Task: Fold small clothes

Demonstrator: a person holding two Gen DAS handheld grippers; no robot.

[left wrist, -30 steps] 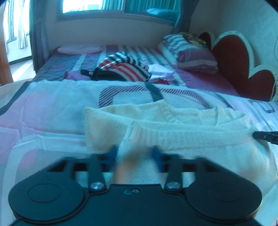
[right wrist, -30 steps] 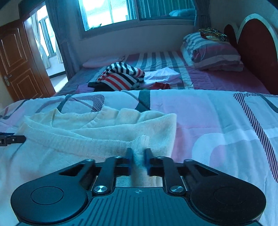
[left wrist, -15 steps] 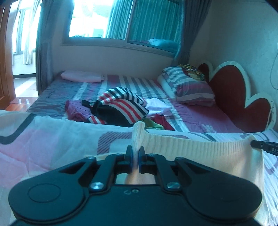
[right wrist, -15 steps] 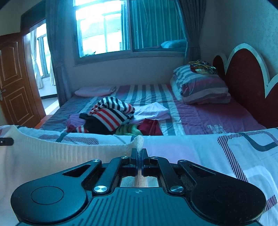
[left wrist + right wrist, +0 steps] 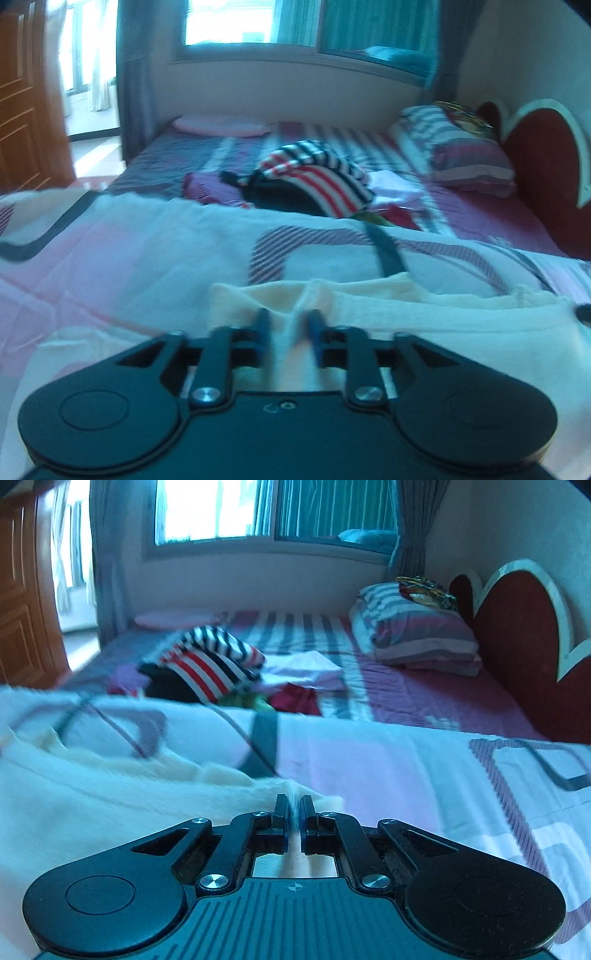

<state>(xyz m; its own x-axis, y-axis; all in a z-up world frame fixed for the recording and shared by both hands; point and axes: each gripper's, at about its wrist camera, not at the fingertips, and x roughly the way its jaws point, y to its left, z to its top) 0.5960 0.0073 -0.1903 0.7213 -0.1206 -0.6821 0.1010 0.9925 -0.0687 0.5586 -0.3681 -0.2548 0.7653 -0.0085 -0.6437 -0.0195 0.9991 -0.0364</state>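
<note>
Left gripper [image 5: 287,325]: jaws parted, a raised ridge of the cream sweater [image 5: 424,325] between them; blurred, grip looks loose or released.
Right gripper [image 5: 293,812]: jaws narrow, pinching the sweater's right edge.
Sweater position: flat on the patterned bedspread [image 5: 147,236], directly ahead of and under both grippers; long axis runs left to right between them.
Key relation: each gripper sits at one end of the near fold; neither is clearly nearer.
Likely next: releasing the right edge, then smoothing.
Far: pile of striped clothes [image 5: 314,177], pillow [image 5: 417,635], headboard [image 5: 517,627].
</note>
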